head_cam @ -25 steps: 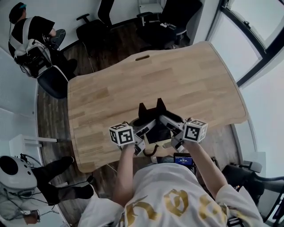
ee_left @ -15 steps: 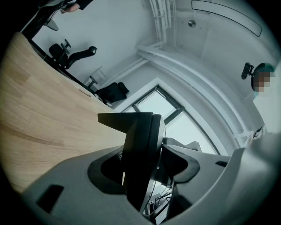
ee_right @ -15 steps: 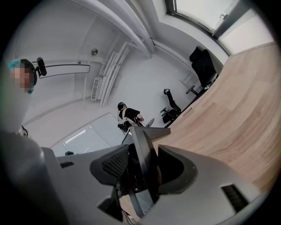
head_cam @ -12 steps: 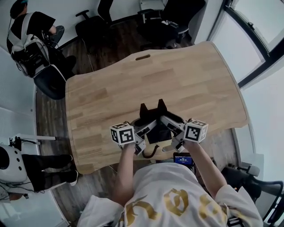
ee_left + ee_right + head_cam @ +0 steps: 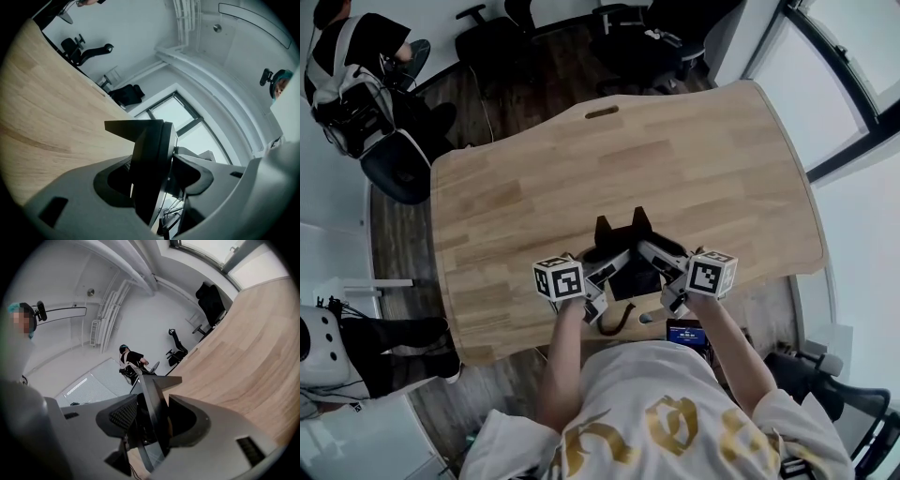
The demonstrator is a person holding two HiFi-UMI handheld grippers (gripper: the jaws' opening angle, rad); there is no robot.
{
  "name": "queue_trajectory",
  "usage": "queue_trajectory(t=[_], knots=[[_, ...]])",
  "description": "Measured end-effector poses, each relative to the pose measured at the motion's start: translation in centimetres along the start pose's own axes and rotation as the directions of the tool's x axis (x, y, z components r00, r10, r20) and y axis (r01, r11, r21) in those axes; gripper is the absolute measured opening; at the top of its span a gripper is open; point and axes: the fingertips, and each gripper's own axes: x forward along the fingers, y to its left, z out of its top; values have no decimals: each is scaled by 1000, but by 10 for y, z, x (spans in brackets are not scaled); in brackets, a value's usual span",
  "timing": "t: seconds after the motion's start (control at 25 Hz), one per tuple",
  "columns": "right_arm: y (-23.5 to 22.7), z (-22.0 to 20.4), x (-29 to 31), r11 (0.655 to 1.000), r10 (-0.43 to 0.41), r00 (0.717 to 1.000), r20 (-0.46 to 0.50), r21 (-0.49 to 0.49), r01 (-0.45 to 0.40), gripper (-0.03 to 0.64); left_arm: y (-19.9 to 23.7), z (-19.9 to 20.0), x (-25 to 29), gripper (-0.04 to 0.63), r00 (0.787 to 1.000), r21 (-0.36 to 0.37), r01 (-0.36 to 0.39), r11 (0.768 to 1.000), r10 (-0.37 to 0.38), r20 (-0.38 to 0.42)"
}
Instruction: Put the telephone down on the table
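Observation:
A black telephone (image 5: 623,251) with a sloped base hangs just above the near edge of the wooden table (image 5: 675,159), held from both sides. My left gripper (image 5: 605,270) is shut on its left edge and my right gripper (image 5: 656,261) on its right edge. In the left gripper view the telephone (image 5: 150,154) stands edge-on, pinched between the grey jaws of the left gripper (image 5: 157,176). The right gripper view shows the same telephone (image 5: 152,404) clamped in the right gripper (image 5: 150,420). A dark cord (image 5: 617,321) dangles below it.
Black office chairs (image 5: 637,47) stand beyond the table's far edge. A seated person (image 5: 352,66) is at the far left, another (image 5: 328,347) at the left edge. A small device with a blue screen (image 5: 686,334) sits below the table edge. Windows run along the right.
Both grippers and the telephone have sunk slightly toward the tabletop, grips unchanged. The person at the lower left has moved partly out of the head view.

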Motion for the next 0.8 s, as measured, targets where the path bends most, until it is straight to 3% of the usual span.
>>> queue_trajectory(t=[0.8], knots=[[-66, 8, 42, 994, -42, 996, -77, 102, 50, 189, 68, 13, 32, 239, 999, -112, -43, 993, 39, -37]])
